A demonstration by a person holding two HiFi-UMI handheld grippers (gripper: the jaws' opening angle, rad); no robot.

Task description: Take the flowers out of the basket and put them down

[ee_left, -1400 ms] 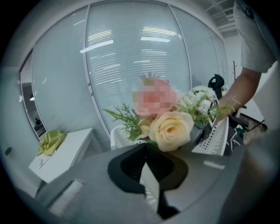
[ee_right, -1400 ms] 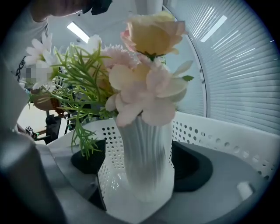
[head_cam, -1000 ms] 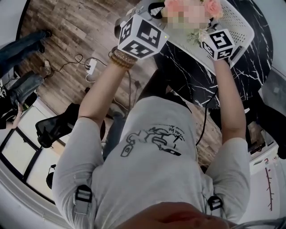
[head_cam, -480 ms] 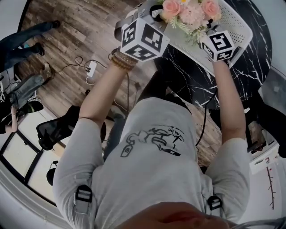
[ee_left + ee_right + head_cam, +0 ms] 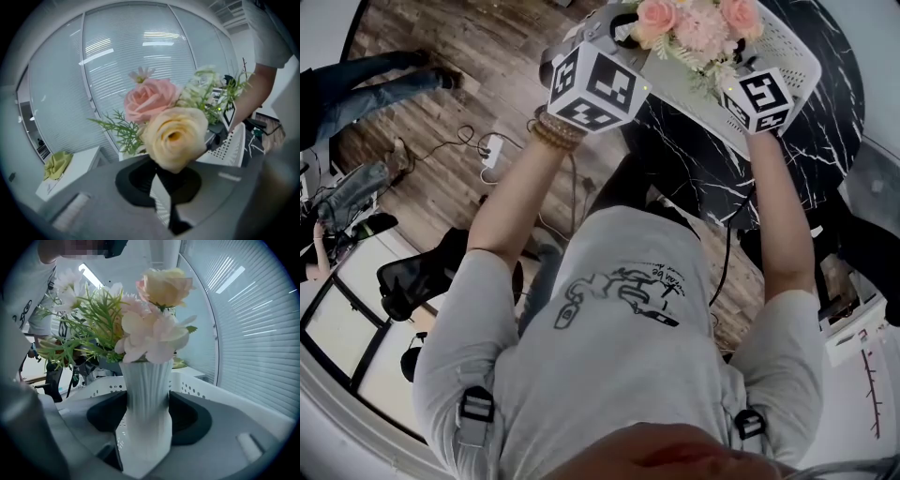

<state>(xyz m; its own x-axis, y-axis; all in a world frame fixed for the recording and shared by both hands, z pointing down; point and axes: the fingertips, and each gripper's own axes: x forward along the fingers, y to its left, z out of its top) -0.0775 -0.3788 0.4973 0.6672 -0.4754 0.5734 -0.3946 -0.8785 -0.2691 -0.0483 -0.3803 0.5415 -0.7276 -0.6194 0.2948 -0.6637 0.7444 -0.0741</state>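
Right hand-held gripper (image 5: 147, 416) clamps the white ribbed vase (image 5: 146, 380) of pink and cream flowers (image 5: 150, 333) over the white perforated basket (image 5: 199, 383); left hand-held gripper (image 5: 161, 183) slightly parted, empty. Likely mid-lift; next, carry it clear toward the black marble table (image 5: 825, 141).

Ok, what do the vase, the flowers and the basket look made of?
Vase: white, vertically ribbed, with a faint sheen. It looks like glazed ceramic, though plastic is possible.
Flowers: probably artificial fabric, since the petals are matte, thick-edged and very uniform.
Basket: white moulded plastic, going by its thin wall with rows of punched holes.
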